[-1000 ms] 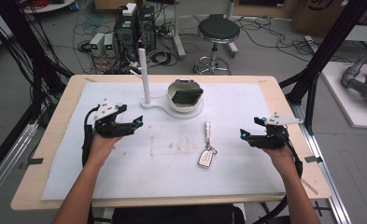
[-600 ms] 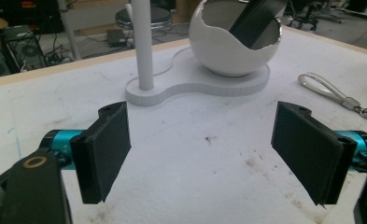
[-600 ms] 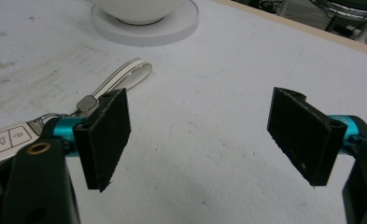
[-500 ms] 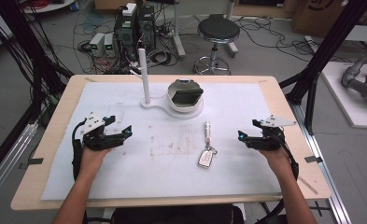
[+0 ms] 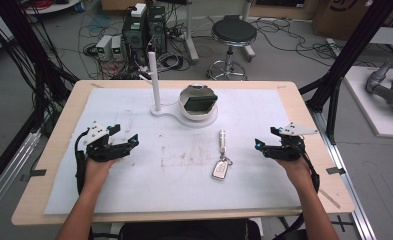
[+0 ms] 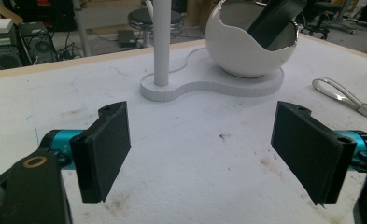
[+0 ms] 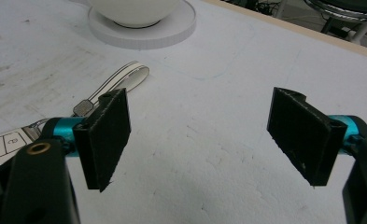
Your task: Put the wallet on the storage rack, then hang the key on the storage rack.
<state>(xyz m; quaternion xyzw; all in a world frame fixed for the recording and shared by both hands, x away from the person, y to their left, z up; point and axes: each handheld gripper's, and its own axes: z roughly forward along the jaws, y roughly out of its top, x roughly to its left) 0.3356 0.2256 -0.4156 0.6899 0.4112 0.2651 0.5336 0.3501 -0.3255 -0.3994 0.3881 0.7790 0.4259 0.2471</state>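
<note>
A pale wooden table stood on a grey concrete floor strewn with black cables, near a round black stool and black computer towers.

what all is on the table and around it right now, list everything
car key: 1, white fob with a pale strap, on the table right of centre
stand: 1, white, upright post on a flat base, far middle of the table
bowl: 1, white, on the stand's base, a dark object leaning inside
table: 1, wooden rim under a white sheet
stool: 1, black seat, on the floor beyond
left gripper: 1, black, open, over the table's left
right gripper: 1, black, open, right of the key
</note>
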